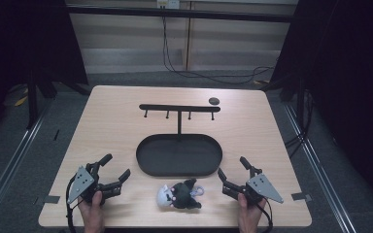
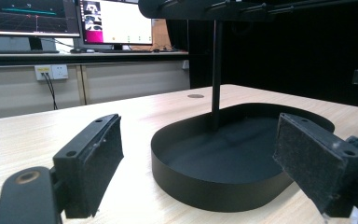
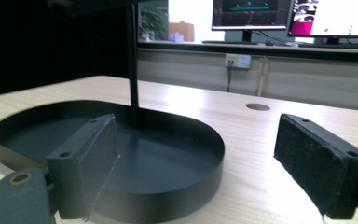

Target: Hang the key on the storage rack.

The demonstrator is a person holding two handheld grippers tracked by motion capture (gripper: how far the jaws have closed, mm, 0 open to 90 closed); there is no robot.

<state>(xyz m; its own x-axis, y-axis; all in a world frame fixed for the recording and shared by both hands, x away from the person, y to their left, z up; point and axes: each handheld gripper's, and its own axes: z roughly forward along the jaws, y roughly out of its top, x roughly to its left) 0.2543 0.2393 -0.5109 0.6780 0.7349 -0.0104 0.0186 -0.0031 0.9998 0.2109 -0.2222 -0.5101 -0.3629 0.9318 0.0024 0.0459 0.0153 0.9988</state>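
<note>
A black oval tray (image 1: 148, 162) lies mid-table, and a thin post rises from its far side to a black crossbar (image 1: 178, 108) with several small pegs. In front of the tray lies a small plush keychain toy (image 1: 179, 195), black and white with a pale ring. My left gripper (image 1: 115, 173) rests open at the tray's near left, its jaws wide apart and empty; its own view looks across the tray (image 2: 200, 186) at the post (image 2: 216, 74). My right gripper (image 1: 233, 174) is open at the near right, empty, facing the tray (image 3: 177, 186).
A small dark disc (image 1: 214, 101) sits on the table near the far right of the crossbar. Monitors and a wall socket line a bench beyond the table. Cables hang behind the far edge. Bare wood surrounds the tray on all sides.
</note>
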